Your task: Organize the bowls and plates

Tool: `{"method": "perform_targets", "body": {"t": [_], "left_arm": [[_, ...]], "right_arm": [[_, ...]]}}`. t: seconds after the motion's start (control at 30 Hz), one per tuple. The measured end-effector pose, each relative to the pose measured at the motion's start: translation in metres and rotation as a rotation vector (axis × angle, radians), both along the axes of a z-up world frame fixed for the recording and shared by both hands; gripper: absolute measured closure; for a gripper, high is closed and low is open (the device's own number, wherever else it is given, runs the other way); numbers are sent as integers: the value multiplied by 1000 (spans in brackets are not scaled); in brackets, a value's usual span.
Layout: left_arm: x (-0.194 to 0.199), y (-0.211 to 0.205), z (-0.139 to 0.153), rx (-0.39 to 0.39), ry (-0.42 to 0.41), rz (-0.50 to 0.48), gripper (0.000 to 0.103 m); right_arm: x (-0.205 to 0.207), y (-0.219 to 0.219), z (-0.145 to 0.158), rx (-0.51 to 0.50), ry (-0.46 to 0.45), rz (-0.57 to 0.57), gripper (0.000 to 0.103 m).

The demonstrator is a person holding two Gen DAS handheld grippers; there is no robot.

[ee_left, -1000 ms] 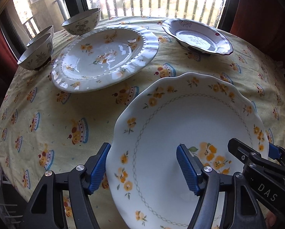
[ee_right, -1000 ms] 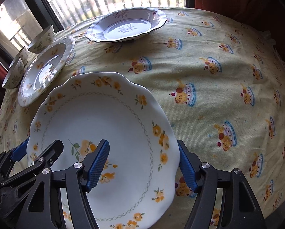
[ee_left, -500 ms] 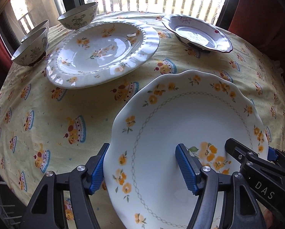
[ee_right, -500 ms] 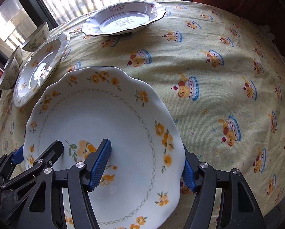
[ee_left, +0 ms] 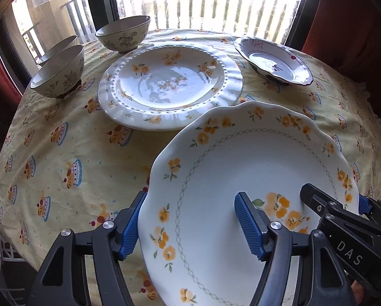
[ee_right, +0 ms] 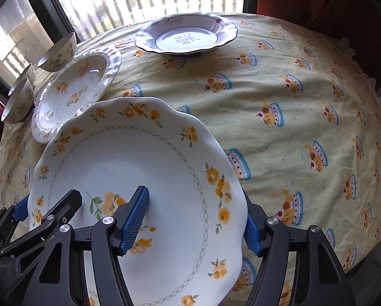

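The scalloped plate (ee_left: 254,178) is held above the tabletop (ee_right: 305,89) by opposite rims, pinched by the left gripper (ee_left: 193,227) and right gripper (ee_right: 193,225), and could be chipped against the beaded plate (ee_left: 170,86) if tilted unevenly.

A home dining spot by a window, as I see it through both wrist cameras.

I'm looking at a round bench draped in a yellow tablecloth (ee_left: 70,137) printed with little cupcakes, frilled at its edge. It carries household crockery: a scalloped plate with orange flowers (ee_left: 241,168), a beaded floral plate (ee_left: 170,84), a dark-rimmed shallow dish (ee_right: 187,35) and three patterned bowls (ee_left: 124,35). Behind it, a dark-framed window (ee_left: 205,2) gives onto a balcony railing in daylight, with reddish curtains (ee_left: 343,17) at both sides. All of it reads to me as domestic.
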State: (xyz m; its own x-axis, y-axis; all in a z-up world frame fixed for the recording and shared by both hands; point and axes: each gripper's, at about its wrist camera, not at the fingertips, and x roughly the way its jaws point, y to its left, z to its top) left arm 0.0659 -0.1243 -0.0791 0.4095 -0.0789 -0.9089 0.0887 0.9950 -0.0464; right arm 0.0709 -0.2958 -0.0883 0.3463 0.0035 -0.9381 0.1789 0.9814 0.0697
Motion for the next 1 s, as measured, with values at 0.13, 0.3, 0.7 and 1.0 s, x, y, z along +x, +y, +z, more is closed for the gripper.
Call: {"method": "perform_targets", "body": {"t": [0.13,0.3,0.7,1.0], "left_arm": [[-3,29,6,0,-11,-8,34],[-3,64,11,0,-22,-11,34],[-2,150,9,18,-28,-26,34],[1,207,-1,23,-8,-5,34]], "right_arm": [[0,29,10,-4,-15,-12,33],[1,65,17,-5,-22,-21,33],[0,158,10,-3,-37,-40,33],[6,223,0,13,-32,-27,33]]}}
